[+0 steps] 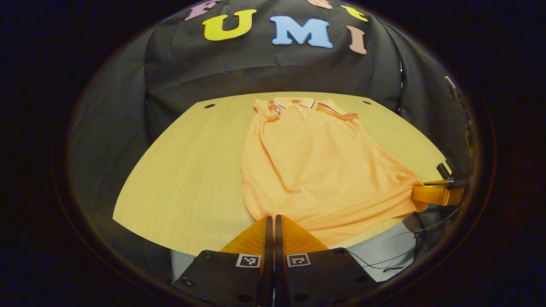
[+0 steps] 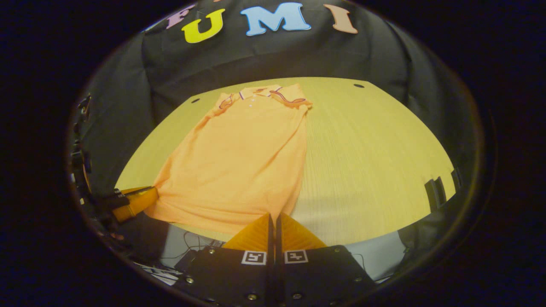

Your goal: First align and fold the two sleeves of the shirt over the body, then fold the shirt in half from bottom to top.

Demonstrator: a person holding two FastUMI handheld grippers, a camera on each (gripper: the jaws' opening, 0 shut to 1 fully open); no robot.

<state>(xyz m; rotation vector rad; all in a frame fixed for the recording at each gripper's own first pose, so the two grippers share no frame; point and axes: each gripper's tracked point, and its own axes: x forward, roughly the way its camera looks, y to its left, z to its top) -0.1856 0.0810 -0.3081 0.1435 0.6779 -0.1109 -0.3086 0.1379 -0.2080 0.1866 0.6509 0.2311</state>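
1. Orange polo shirt (image 1: pixel 315 166) spread flat on the light wooden table (image 1: pixel 187 179), collar (image 1: pixel 298 103) at the far edge near the black cloth wall, hem at the near edge.
2. Both short sleeves already folded in over the chest; striped cuffs lying just below the collar, one to each side of the button placket.
3. Body of the shirt not yet folded in half; some loose wrinkles running down the lower part.
4. In the left gripper view, left gripper (image 1: pixel 271 219) at the bottom, fingers pressed together with next to no gap, tips meeting the near left corner of the hem; appears clamped on the fabric edge there.
5. In the same view, right gripper (image 1: pixel 435 194) seen farther off at the right edge, at the other hem corner, cloth drawn out toward it in a slight point.
6. In the right gripper view, shirt (image 2: pixel 243 162) left of centre on the table (image 2: pixel 375 162), collar (image 2: pixel 260 91) far, hem near.
7. Right gripper (image 2: pixel 273 217) at the bottom of that view, fingers together, tips on the near right corner of the hem; appears pinched on the cloth.
8. Left gripper (image 2: pixel 136 200) at the left edge of that view, at the opposite hem corner, fabric pulled taut toward it.
9. Hem stretched between the two grippers, close to the table's near edge.
10. Small dark holes (image 1: pixel 209 105) near the far corners of the table.
11. Cables (image 2: pixel 192 243) below the near edge of the table.
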